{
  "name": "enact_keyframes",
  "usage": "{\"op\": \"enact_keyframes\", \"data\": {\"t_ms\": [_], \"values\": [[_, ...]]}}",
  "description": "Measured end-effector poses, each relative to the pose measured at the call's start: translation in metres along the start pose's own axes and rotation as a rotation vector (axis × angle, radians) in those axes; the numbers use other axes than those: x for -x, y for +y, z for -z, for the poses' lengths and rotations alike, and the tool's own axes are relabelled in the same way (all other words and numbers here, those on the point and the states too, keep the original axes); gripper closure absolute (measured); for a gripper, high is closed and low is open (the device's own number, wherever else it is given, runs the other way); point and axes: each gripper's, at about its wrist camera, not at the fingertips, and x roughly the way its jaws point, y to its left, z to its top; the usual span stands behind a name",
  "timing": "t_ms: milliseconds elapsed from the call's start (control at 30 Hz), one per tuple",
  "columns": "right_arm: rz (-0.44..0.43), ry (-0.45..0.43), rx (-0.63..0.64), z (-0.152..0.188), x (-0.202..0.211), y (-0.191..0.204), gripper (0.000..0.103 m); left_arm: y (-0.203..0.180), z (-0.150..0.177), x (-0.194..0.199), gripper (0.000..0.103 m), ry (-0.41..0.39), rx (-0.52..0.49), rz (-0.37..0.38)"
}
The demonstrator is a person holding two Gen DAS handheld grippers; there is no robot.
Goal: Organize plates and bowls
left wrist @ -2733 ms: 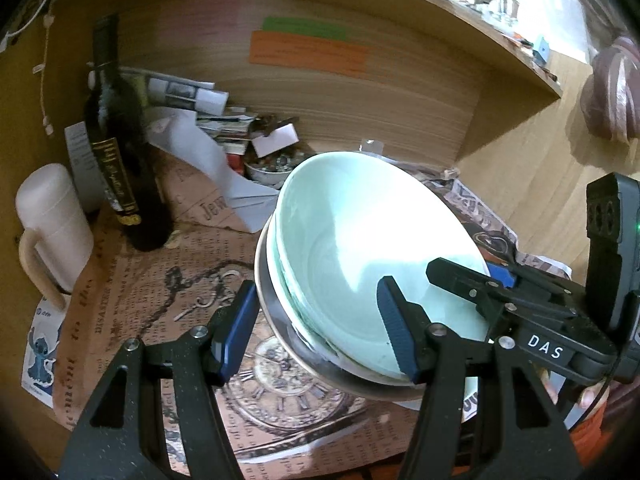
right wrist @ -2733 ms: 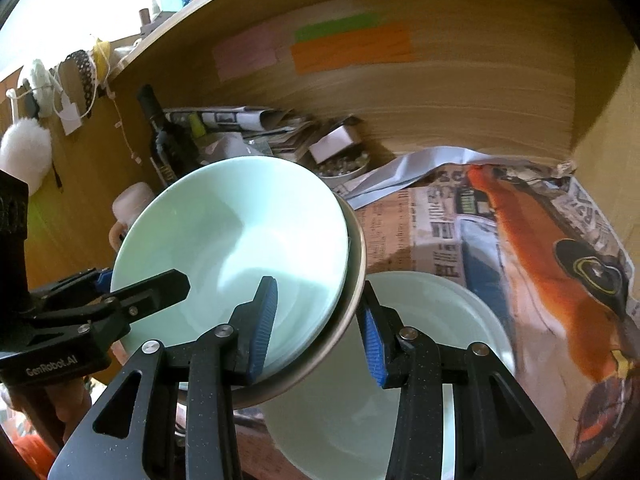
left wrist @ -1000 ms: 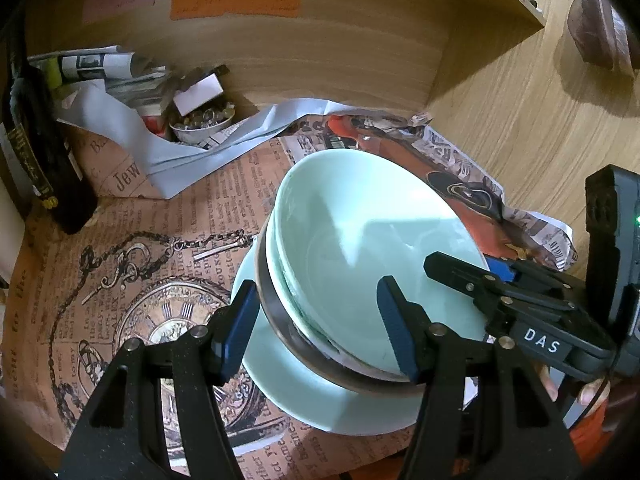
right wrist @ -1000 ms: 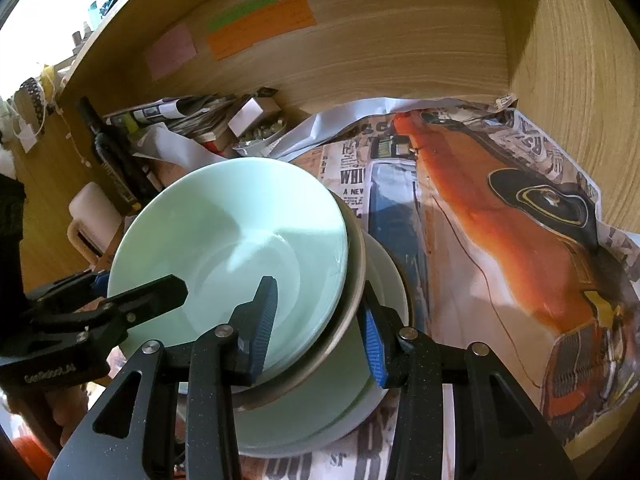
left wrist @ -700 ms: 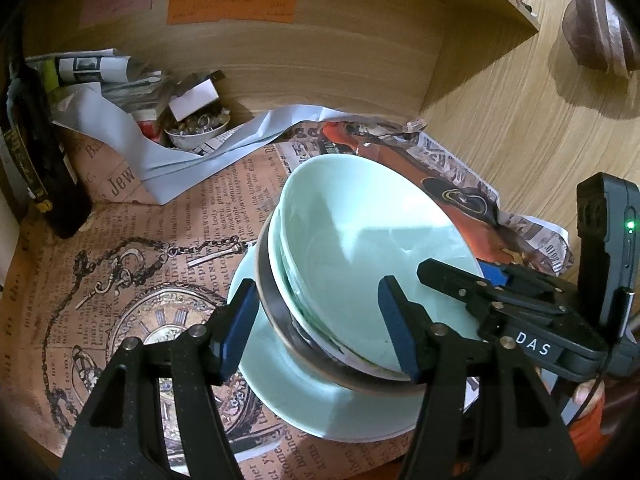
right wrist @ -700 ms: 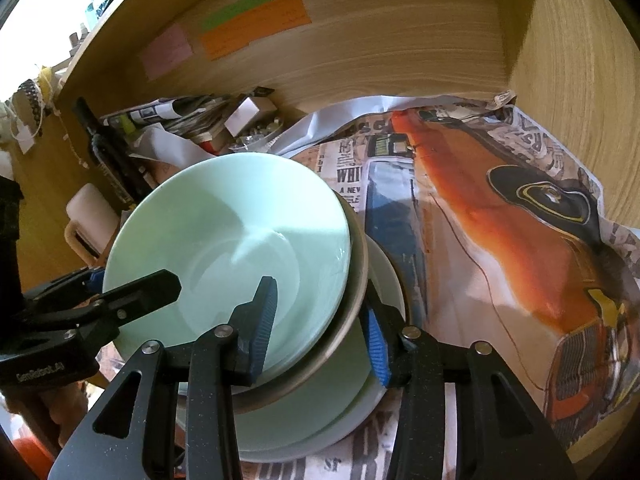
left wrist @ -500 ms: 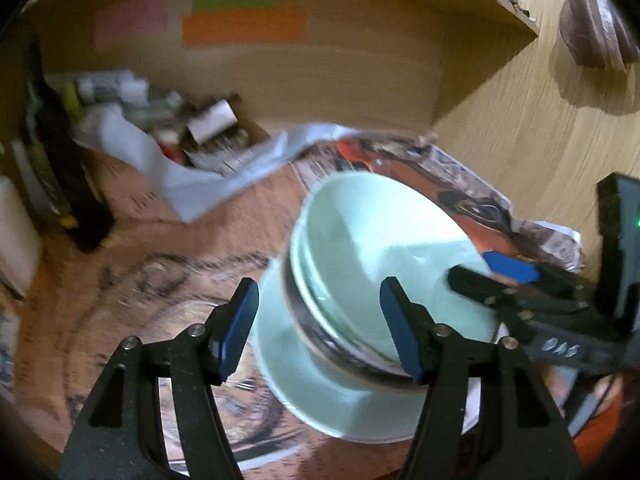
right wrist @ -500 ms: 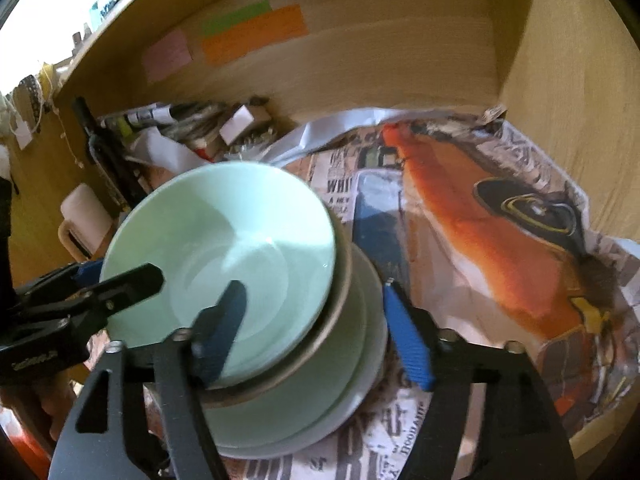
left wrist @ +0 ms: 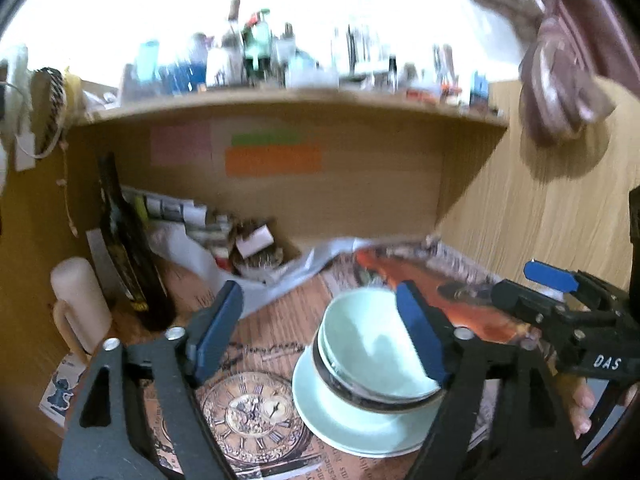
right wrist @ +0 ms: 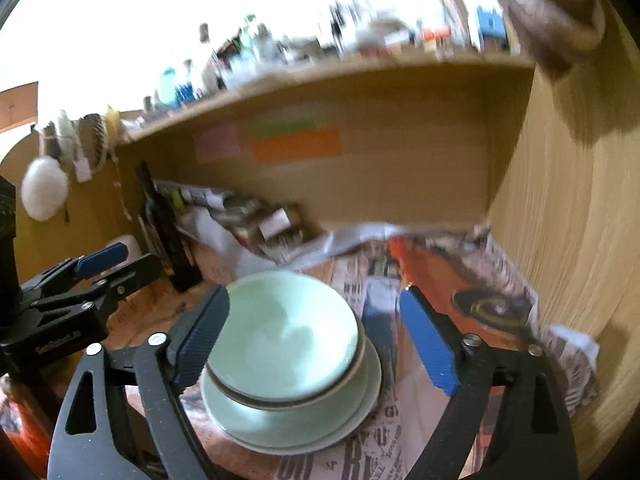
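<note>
Stacked bowls on a plate, with both tools spread wide and empty.

In the left wrist view we see, from left to right, a cream mug [left wrist: 78, 300] and a dark bottle [left wrist: 126, 240] at centre left, then the left tool [left wrist: 320, 334], its jaws wide apart and gripping nothing. Lower centre right, the pale green bowl [left wrist: 372, 350] sits nested in a dark-rimmed bowl [left wrist: 360, 394] on a pale green plate [left wrist: 340, 420], all resting on the newspaper-covered bench [left wrist: 256, 408]. In the right wrist view the right tool [right wrist: 316, 338] likewise stands fully open, its pads flanking the stack without touching it.
</note>
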Motion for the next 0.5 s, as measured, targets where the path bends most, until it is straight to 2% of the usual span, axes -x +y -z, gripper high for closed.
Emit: {"op": "enact_keyframes", "data": {"t_ms": [67, 167, 267, 500], "values": [[-0.008, -0.038, 0.011, -0.004, 0.011, 0.005, 0.014, 0.002, -0.003, 0.010, 0.010, -0.039, 0.009, -0.002], [-0.017, -0.075, 0.030, -0.006, 0.023, 0.011, 0.011, 0.001, -0.005, 0.026, 0.003, -0.099, 0.001, -0.017], [-0.023, -0.114, 0.041, -0.006, 0.035, 0.017, 0.004, -0.001, -0.004, 0.037, 0.001, -0.130, -0.006, -0.031], [-0.024, -0.163, 0.065, -0.001, 0.049, 0.027, 0.000, -0.003, 0.004, 0.048, 0.000, -0.138, -0.003, -0.044]]}}
